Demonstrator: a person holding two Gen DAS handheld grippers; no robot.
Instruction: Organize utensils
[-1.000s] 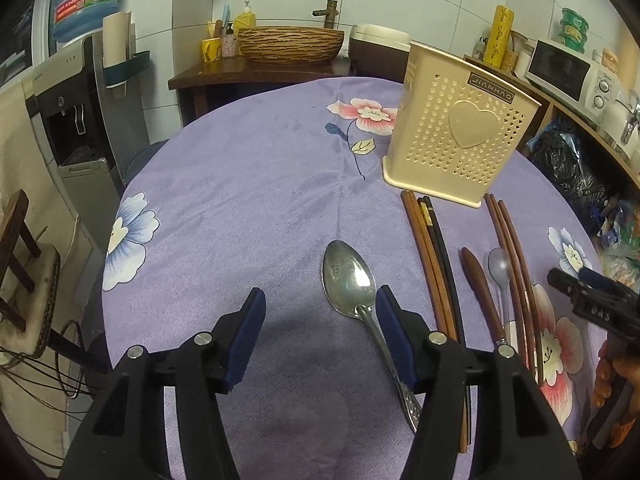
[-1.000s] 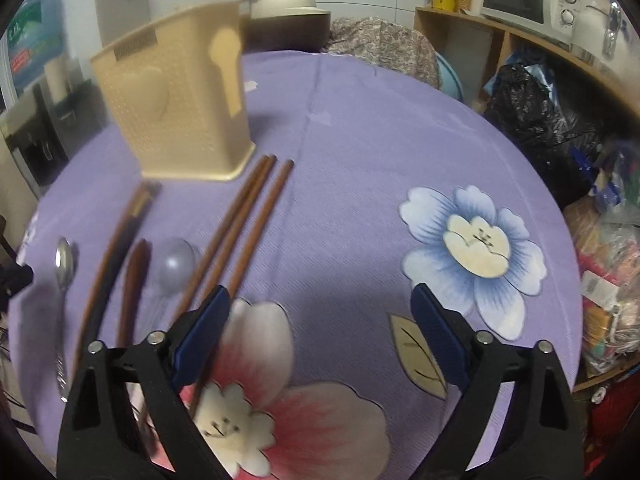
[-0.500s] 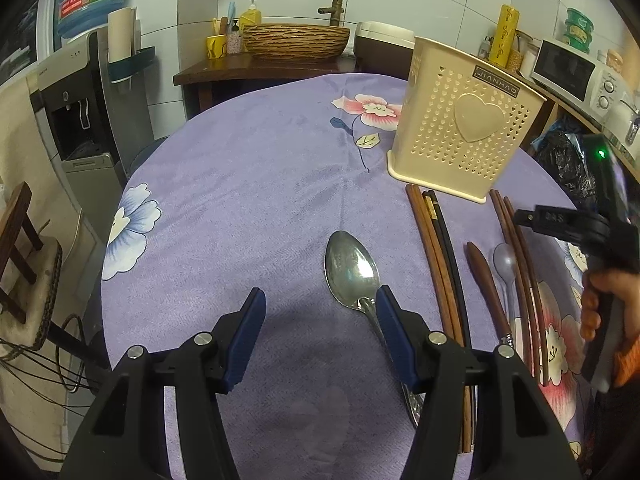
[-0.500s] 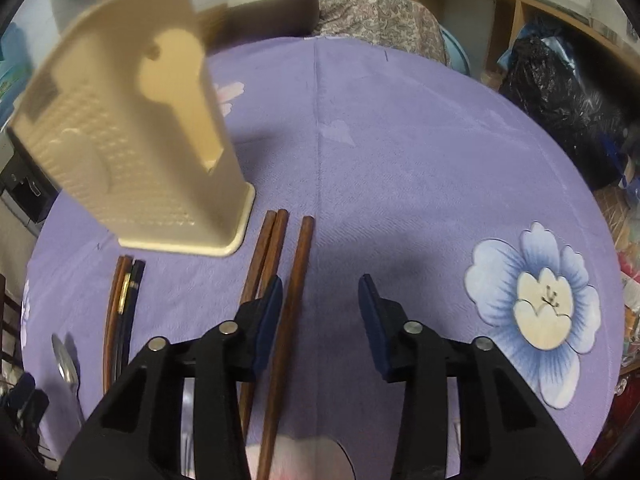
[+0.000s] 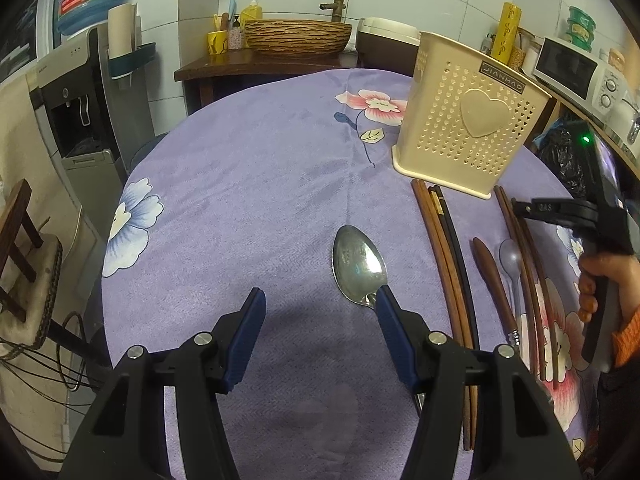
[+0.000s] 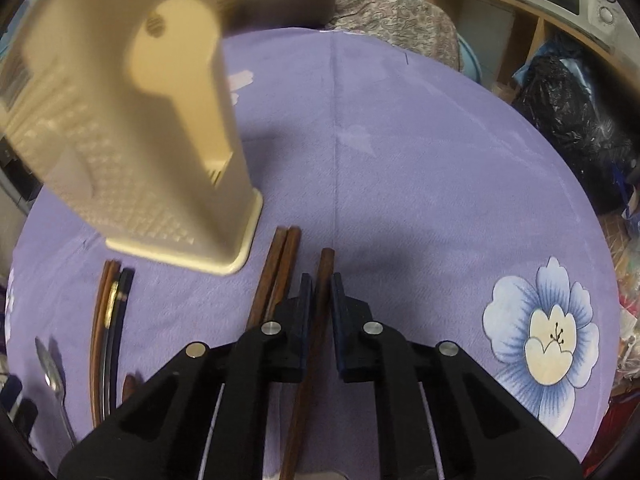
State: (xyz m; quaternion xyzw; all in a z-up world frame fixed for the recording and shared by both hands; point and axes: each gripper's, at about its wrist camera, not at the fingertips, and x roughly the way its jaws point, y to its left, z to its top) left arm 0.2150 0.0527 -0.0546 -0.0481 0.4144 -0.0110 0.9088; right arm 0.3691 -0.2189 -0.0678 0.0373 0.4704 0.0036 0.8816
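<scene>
In the right wrist view my right gripper (image 6: 320, 284) is closing tight on a single brown chopstick (image 6: 325, 264) near its far end. Its pads press both sides of the chopstick, which lies on the purple cloth. Two more brown chopsticks (image 6: 280, 264) lie just left of it. The cream perforated utensil holder (image 6: 132, 140) stands upright beyond them. In the left wrist view my left gripper (image 5: 318, 300) hovers open over bare cloth with nothing between its fingers. A steel spoon (image 5: 360, 266) lies by its right fingertip. The holder (image 5: 468, 120) stands at the back right.
Right of the steel spoon lie a bundle of brown and black chopsticks (image 5: 444, 248), a brown-handled utensil (image 5: 490, 272) and a grey spoon (image 5: 510, 250). A person's hand (image 5: 600, 276) holds the right gripper. A water dispenser (image 5: 76, 120), a wooden stool (image 5: 20, 240) and a microwave (image 5: 576, 72) surround the round table.
My right gripper moved forward to the chopsticks beside the holder and closed from wide open onto the rightmost one. The left gripper stayed still and open.
</scene>
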